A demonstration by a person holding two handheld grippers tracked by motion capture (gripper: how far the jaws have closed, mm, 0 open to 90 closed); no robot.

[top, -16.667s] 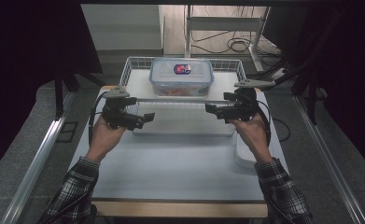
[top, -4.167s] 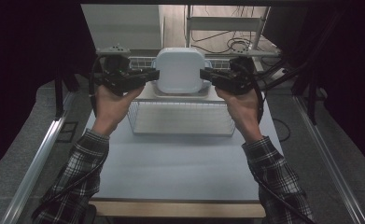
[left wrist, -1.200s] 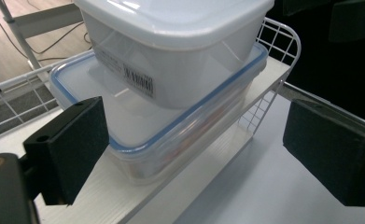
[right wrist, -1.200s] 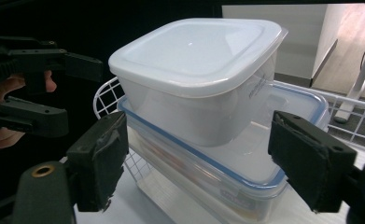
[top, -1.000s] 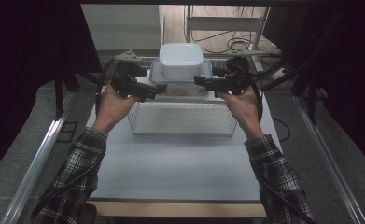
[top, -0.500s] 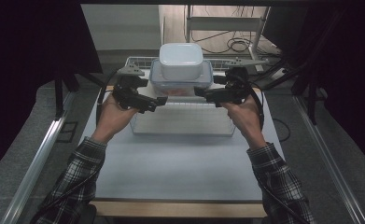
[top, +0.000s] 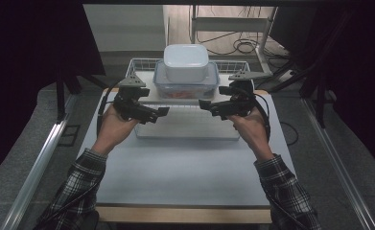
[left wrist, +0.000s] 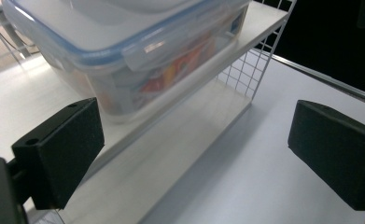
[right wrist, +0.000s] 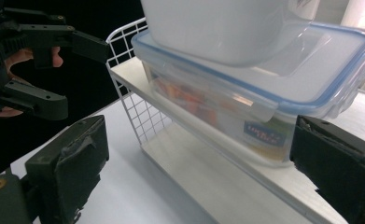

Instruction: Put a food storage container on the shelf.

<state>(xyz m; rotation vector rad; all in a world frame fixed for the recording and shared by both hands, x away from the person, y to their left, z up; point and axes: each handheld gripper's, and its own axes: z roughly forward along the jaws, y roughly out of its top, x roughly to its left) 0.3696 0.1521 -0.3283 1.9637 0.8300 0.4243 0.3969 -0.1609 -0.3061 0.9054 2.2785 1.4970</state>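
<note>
left gripper [top: 162, 113]: fingers apart, empty | right gripper [top: 203, 104]: just opened, empty

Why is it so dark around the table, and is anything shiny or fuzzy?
High view: light falls on the white table, while the sides go black. Left gripper view: a bright glint sits on the clear box lid edge, and its top looks smeared. Right gripper view: the white tub glows pale, nearly washed out.
</note>
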